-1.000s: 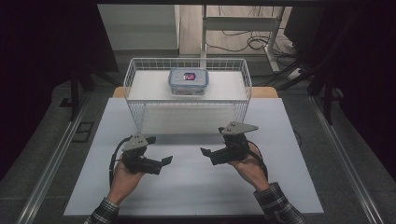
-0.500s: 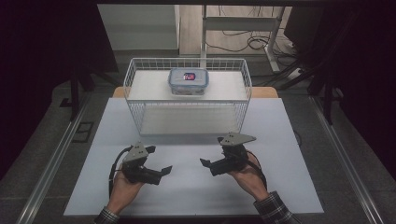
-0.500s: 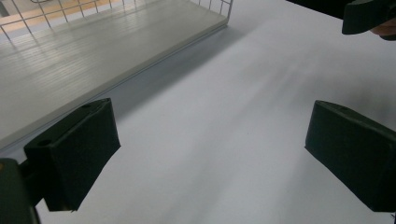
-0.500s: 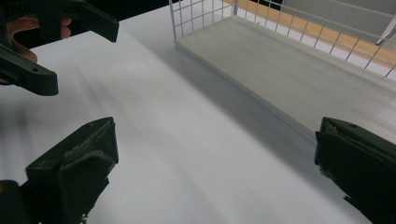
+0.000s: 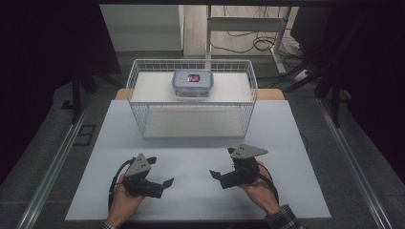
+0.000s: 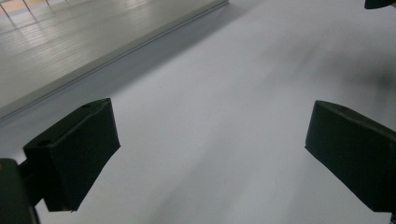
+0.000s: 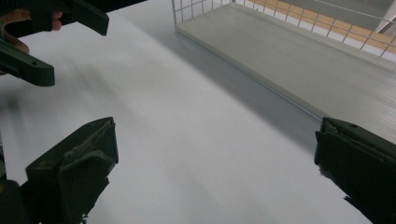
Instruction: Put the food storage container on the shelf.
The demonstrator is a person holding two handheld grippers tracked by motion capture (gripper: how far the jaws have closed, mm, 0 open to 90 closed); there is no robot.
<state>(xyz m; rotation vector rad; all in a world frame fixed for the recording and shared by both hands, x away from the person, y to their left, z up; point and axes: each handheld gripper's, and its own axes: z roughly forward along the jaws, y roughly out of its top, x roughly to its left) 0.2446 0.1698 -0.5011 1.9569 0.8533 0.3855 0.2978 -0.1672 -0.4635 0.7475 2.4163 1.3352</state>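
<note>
**Lidded container sits far ahead of both grippers, inside the wire basket**

The clear plastic food container, with a blue-rimmed lid and a pink label on top, rests at the back of the white wire basket, on its grey floor board. Its long axis runs across the table, left to right. Both grippers are low over the white table top, well short of the basket, so the container lies straight ahead and beyond the basket's near wall.

The left gripper points toward the table's middle, its jaws spread wide with nothing between them; the left gripper view confirms bare table between the two black jaws. The right gripper faces it, jaws likewise released and empty, with the basket's near corner visible ahead in the right gripper view.

The container sits roughly midway between the two hands, perhaps slightly nearer the right one. Either would likely have to rise over the basket's rim and come down from above.
</note>
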